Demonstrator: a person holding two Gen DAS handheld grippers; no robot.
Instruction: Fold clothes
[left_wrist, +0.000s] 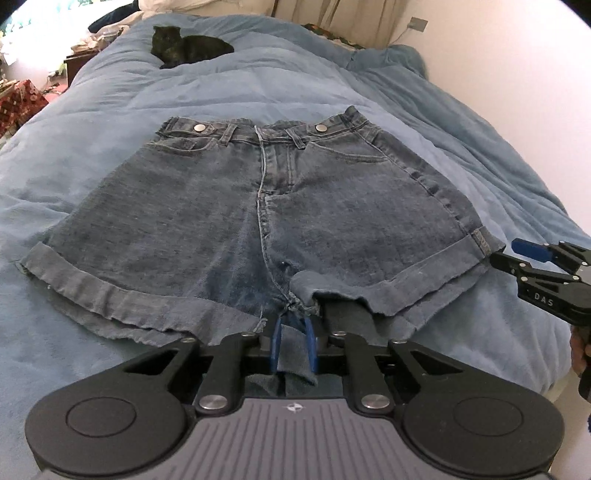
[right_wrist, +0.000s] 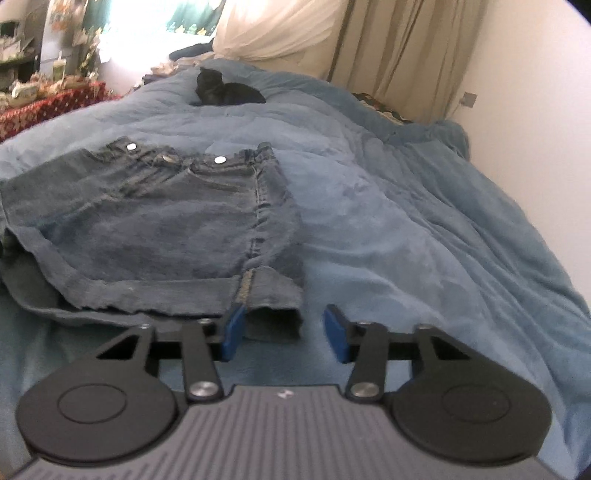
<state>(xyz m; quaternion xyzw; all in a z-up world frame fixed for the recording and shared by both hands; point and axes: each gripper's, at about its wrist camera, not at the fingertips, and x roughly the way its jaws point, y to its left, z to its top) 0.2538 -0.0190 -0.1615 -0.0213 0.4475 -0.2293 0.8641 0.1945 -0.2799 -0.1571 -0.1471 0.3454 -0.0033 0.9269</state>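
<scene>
The denim shorts (left_wrist: 258, 206) are laid flat on the blue bed (left_wrist: 461, 155), waistband far – the left gripper (left_wrist: 293, 345) is pinched on near crotch fabric, the right gripper (right_wrist: 284, 332) held part-open around the right cuff corner, ungripped – closure there judged next.
</scene>
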